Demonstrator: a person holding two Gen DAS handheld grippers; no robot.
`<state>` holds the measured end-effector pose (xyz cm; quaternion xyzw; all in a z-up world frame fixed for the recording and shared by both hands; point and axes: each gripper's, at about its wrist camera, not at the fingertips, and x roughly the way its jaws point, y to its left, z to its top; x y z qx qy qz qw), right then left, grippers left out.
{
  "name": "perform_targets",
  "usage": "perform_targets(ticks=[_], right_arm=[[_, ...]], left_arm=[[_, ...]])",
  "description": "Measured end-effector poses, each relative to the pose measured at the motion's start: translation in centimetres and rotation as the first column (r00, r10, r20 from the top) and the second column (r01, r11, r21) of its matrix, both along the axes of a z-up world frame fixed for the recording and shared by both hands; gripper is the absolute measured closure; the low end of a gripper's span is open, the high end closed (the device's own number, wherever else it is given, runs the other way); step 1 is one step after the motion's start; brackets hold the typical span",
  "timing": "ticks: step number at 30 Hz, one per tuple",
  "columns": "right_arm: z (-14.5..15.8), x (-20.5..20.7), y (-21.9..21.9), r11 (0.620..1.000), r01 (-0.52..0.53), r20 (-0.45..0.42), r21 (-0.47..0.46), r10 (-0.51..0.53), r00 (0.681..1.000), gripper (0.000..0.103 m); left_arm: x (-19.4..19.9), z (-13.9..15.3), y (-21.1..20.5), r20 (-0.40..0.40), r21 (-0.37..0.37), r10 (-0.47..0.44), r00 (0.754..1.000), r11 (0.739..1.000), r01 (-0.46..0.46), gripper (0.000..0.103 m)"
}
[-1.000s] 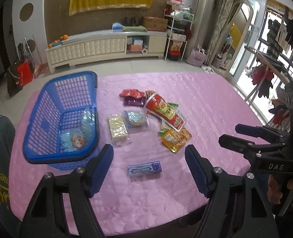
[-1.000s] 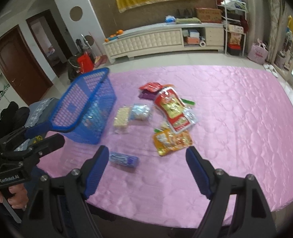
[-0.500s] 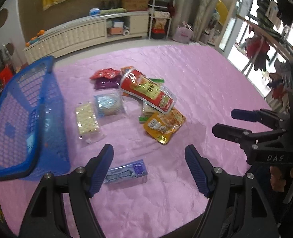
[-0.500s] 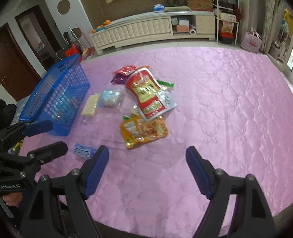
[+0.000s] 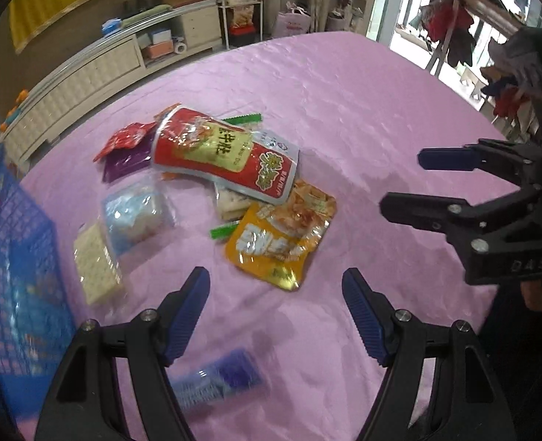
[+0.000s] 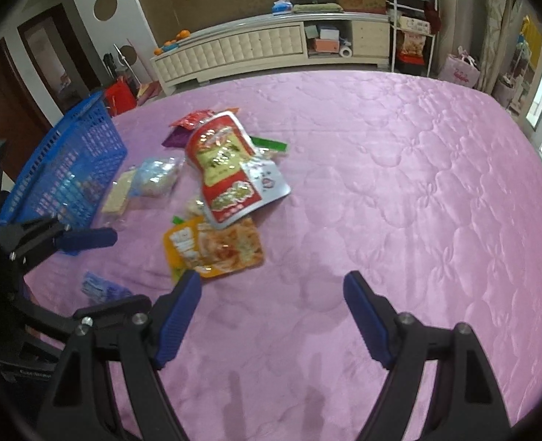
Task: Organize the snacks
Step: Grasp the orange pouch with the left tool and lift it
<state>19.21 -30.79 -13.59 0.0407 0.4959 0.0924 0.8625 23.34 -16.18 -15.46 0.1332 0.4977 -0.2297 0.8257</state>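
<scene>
Snacks lie heaped on the pink quilted cloth (image 6: pixel 399 169) ahead of both pairs of fingers; the blue basket (image 5: pixel 10 294) stands beyond the left gripper's (image 5: pixel 275 312) left finger. Largest is the red pouch (image 5: pixel 227 154), overlapping the orange pouch (image 5: pixel 282 239) just ahead. Smallest, the blue gum pack (image 5: pixel 216 382), lies beneath the fingers. Both the left and the right gripper (image 6: pixel 271 316) gape wide, empty. Grabbing the orange pouch risks dragging the red one along.

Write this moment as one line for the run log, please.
left gripper: open, empty, over orange pouch | right gripper: open, empty | blue basket: at left
</scene>
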Motion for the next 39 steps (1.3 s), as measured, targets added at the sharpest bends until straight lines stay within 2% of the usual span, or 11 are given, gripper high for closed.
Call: perform_targets(ticks=[4, 7, 12, 20, 23, 26, 30, 33, 39], right_arm=[[-1.0, 0.1, -0.3, 1.0, 0.009, -0.019, -0.024, -0.01, 1.0, 0.02], [-1.4, 0.1, -0.6, 0.997, 0.022, -0.024, -0.07, -0.024, 0.999, 0.02], [-1.8, 0.3, -2.0, 0.998, 0.052, -0.045, -0.033, -0.053, 0.998, 0.02], [-2.0, 0.2, -2.6, 0.998, 0.07, -0.072, -0.005, -0.07, 0.995, 0.02], [-2.1, 0.3, -2.7, 0.997, 0.079, -0.077, 0.016, -0.078, 0.994, 0.02], [-2.2, 0.2, -3.1, 0.995, 0.096, -0.086, 0.039, -0.092, 0.992, 0.02], [-2.2, 0.1, -3.5, 0.992, 0.113, -0.092, 0.052, -0.108, 0.99, 0.02], [-2.1, -0.1, -3.4, 0.993, 0.11, -0.092, 0.046, -0.106, 0.99, 0.02], [-2.2, -0.1, -3.1, 0.994, 0.1, -0.094, 0.037, -0.097, 0.991, 0.02]], left_arm=[[1.9, -1.7, -1.0, -0.058, 0.005, -0.026, 0.998, 1.0, 0.027, 0.03], [2.4, -2.5, -2.0, -0.055, 0.035, -0.073, 0.996, 0.997, 0.075, 0.03], [3.1, -3.8, -3.5, -0.051, 0.1, -0.131, 0.99, 0.986, 0.136, 0.028], [4.3, -3.8, -4.2, -0.065, 0.053, -0.125, 0.99, 0.99, 0.128, 0.028], [4.2, -3.5, -3.9, -0.07, 0.035, -0.113, 0.991, 0.993, 0.116, 0.042], [4.1, -3.1, -3.8, -0.084, 0.032, -0.098, 0.992, 0.994, 0.101, 0.06], [4.0, -3.4, -3.8, -0.092, 0.029, -0.09, 0.992, 0.995, 0.093, 0.078], [3.5, -3.6, -3.7, -0.089, 0.025, -0.065, 0.994, 0.997, 0.068, 0.087], [1.7, -2.9, -2.6, -0.086, -0.043, -0.04, 0.996, 0.998, 0.036, 0.087]])
